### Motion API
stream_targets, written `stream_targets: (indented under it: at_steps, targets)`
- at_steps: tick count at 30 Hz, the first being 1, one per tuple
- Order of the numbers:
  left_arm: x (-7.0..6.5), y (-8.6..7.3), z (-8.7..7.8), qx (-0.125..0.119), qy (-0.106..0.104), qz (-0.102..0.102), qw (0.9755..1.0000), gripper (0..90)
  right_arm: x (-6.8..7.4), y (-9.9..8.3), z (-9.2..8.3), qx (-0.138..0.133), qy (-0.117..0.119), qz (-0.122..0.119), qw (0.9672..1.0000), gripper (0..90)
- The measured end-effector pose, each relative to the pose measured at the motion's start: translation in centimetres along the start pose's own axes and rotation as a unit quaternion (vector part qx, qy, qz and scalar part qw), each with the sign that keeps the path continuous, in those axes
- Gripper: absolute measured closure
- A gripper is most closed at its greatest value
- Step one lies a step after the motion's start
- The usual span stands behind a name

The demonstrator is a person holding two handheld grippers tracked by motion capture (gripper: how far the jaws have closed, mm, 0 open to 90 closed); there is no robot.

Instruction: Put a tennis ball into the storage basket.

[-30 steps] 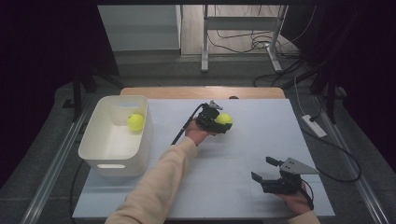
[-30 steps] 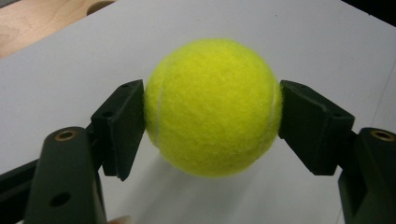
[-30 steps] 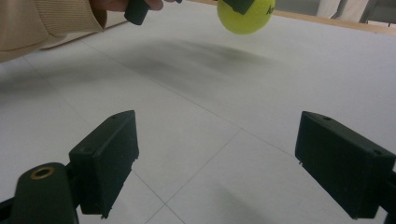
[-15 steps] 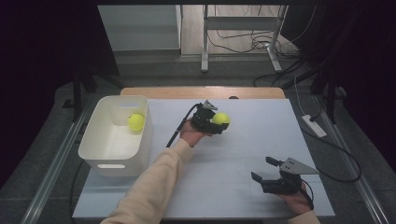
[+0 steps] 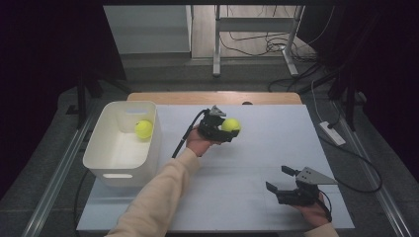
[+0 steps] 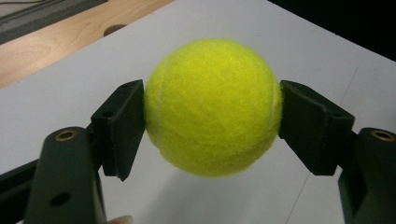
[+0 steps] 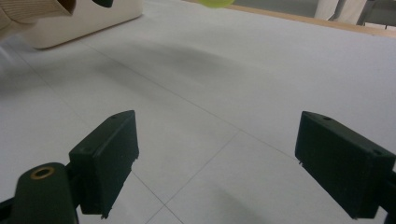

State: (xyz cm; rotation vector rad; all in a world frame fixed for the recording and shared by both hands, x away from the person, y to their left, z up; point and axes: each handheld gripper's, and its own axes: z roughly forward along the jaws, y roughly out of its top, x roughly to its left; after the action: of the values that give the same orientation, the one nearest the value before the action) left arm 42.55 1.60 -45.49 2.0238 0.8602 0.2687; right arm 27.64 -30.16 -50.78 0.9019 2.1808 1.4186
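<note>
The ball (image 5: pixel 230 124) sits just above the middle of the high view, pinched in the left tongs (image 5: pixel 223 129), and in the left gripper view its yellow fuzz (image 6: pixel 212 106) is squeezed from both sides, one black jaw on each flank, white surface showing beneath it. Now the big picture: the counter (image 5: pixel 276 148) spreads white across the lower half of the frame, a wooden strip along its far edge. At centre left stands the white bin (image 5: pixel 99 158), open-topped, and inside it, toward its upper right corner, lies a second ball (image 5: pixel 144 129). A cream sleeve (image 5: pixel 158 197) runs up from the bottom edge to the hand (image 5: pixel 195 144) behind the left tongs, a black cable looping off to its side. Down at lower right, the right tongs (image 5: pixel 278 178) rest low by the counter's near edge, jaws spread wide with bare counter between them in the right gripper view (image 7: pixel 219 163).
</note>
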Motion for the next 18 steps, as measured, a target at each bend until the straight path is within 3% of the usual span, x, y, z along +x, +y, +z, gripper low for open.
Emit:
stream_targets:
  at_steps: [18]
  targets:
    - [-0.4,-0.3,-2.7,-0.017,0.006,0.010,0.9998,27.5,0.0,0.0,0.0,-0.002,-0.001,0.001,1.0000,13.5]
